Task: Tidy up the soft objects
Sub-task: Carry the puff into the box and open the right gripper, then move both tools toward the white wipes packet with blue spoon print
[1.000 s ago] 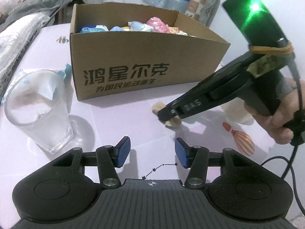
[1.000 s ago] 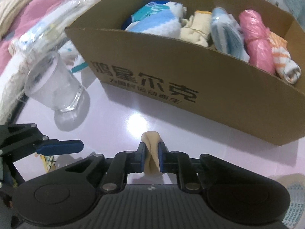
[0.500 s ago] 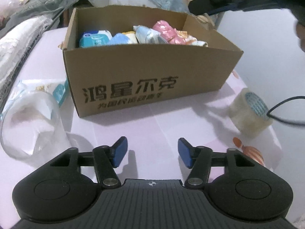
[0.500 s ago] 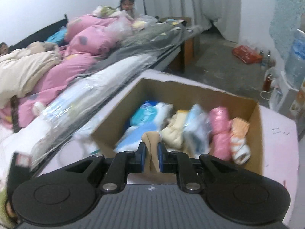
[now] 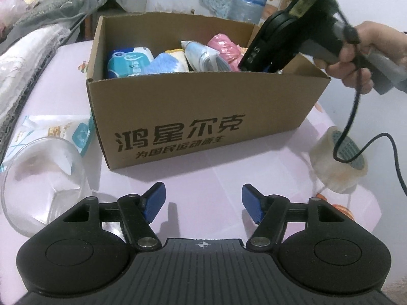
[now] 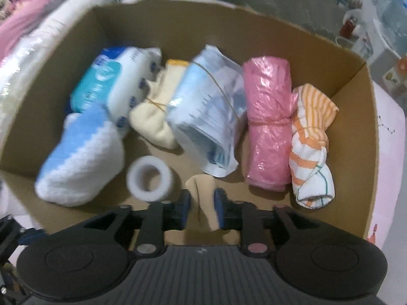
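An open cardboard box (image 5: 203,106) stands on the pink table. It holds a blue-white sock (image 6: 81,162), a wipes pack (image 6: 109,86), a cream cloth (image 6: 155,111), a light blue packet (image 6: 211,111), a pink roll (image 6: 267,117), an orange striped cloth (image 6: 310,147) and a white tape roll (image 6: 150,175). My right gripper (image 6: 202,200) points down into the box near its front wall. Its jaws are opening, with a beige cloth piece (image 6: 202,190) still touching both pads. My left gripper (image 5: 203,200) hovers over the table before the box, jaws opening, nothing between them.
A clear glass cup (image 5: 43,178) stands left of the left gripper, with a paper packet (image 5: 51,129) behind it. A clear tape roll (image 5: 335,162) sits right of the box under the right gripper's cable (image 5: 356,117). Bedding lies along the table's left side.
The right gripper lifted the beige piece off the table, carried it over the box wall and lowered it inside; its jaws have parted slightly. The left gripper's jaws widened.
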### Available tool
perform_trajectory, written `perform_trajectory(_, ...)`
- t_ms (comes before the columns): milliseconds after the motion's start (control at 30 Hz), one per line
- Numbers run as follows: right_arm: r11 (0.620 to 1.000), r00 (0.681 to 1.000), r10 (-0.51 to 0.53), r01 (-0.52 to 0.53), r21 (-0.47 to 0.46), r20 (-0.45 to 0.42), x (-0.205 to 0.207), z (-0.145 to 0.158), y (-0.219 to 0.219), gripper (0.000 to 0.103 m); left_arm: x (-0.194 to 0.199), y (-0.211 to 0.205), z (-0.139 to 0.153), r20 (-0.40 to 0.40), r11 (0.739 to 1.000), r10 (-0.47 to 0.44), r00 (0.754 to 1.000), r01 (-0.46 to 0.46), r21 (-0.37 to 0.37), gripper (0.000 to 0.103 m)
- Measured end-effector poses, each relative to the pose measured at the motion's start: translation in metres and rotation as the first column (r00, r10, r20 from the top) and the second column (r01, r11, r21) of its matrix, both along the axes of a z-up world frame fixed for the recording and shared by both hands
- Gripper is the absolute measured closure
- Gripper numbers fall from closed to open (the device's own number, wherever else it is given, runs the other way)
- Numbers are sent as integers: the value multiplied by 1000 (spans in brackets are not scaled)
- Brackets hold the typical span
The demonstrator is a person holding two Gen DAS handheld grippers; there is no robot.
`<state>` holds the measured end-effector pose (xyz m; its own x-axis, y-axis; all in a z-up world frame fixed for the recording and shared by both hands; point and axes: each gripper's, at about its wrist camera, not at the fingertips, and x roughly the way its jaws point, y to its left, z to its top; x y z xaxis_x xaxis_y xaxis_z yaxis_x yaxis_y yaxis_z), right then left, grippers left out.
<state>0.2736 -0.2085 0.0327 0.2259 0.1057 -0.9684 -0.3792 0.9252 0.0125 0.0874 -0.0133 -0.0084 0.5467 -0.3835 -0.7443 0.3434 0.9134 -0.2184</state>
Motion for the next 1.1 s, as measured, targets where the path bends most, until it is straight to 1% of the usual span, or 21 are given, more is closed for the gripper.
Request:
perform_trajectory(33, 1000, 1000, -1, 1, -10, -15, 3, -4, 0, 83, 1, 0, 0, 0, 1000, 0, 1000, 0, 1, 37)
perform_trajectory(67, 1000, 1000, -10, 10, -15, -29, 5, -7, 0, 73, 1, -1, -1, 0, 1000, 1, 1000, -1, 1, 37)
perform_trajectory(100, 1000, 999, -23, 22, -18, -41, 8, -10, -1, 69, 1, -1, 0, 0, 1000, 1, 1000, -1, 0, 37)
perform_trajectory(200, 999, 998, -33, 32, -13, -45, 8, -12, -2, 68, -1, -1, 0, 2, 1000, 1, 1000, -1, -2, 36)
perform_trajectory(233, 999, 998, -37, 37, -1, -44, 8, -10, -3, 67, -1, 0, 0, 2, 1000, 1, 1000, -1, -3, 36)
perform_trajectory(267, 999, 998, -41, 42, 11, -40, 7, -8, -5, 63, -1, 0, 0, 1, 1000, 3, 1000, -3, -4, 36)
perform_trajectory(333, 998, 998, -55, 56, 29, -25, 5, -1, -10, 62, -3, 0, 0, 0, 1000, 8, 1000, -8, -6, 36)
perform_trajectory(400, 996, 997, -71, 71, 58, -9, -1, 10, -13, 62, -5, 2, 2, 3, 1000, 15, 1000, -15, -12, 36)
perform_trajectory(500, 990, 996, -84, 79, 120, 42, -12, 38, -20, 62, -13, 6, 9, 21, 999, 31, 999, -31, -24, 34)
perform_trajectory(533, 988, 994, -78, 67, 143, 72, -19, 55, -18, 62, -16, 8, 12, 32, 999, 42, 999, -42, -25, 33)
perform_trajectory(600, 982, 992, -52, 29, 188, 118, -32, 76, -12, 61, -25, 14, 20, 59, 997, 69, 996, -67, -35, 31)
perform_trajectory(633, 978, 988, -30, -2, 210, 148, -42, 92, -2, 61, -29, 18, 25, 69, 996, 83, 994, -80, -43, 29)
perform_trajectory(667, 974, 985, -8, -32, 226, 170, -49, 103, 5, 61, -33, 22, 29, 79, 994, 97, 992, -93, -54, 26)
perform_trajectory(733, 961, 977, 50, -104, 255, 208, -63, 122, 29, 59, -45, 34, 40, 105, 989, 131, 986, -124, -76, 24)
perform_trajectory(800, 947, 964, 112, -177, 269, 241, -76, 139, 52, 57, -54, 46, 50, 132, 983, 170, 977, -159, -90, 23)
perform_trajectory(867, 929, 952, 164, -236, 284, 257, -83, 148, 77, 54, -63, 63, 61, 162, 973, 222, 961, -207, -105, 21)
perform_trajectory(1000, 899, 928, 263, -335, 283, 264, -86, 148, 134, 53, -73, 104, 77, 186, 934, 346, 920, -319, -159, 20)
perform_trajectory(1100, 883, 912, 335, -391, 259, 235, -87, 136, 176, 53, -72, 126, 75, 190, 911, 408, 893, -383, -156, 20)
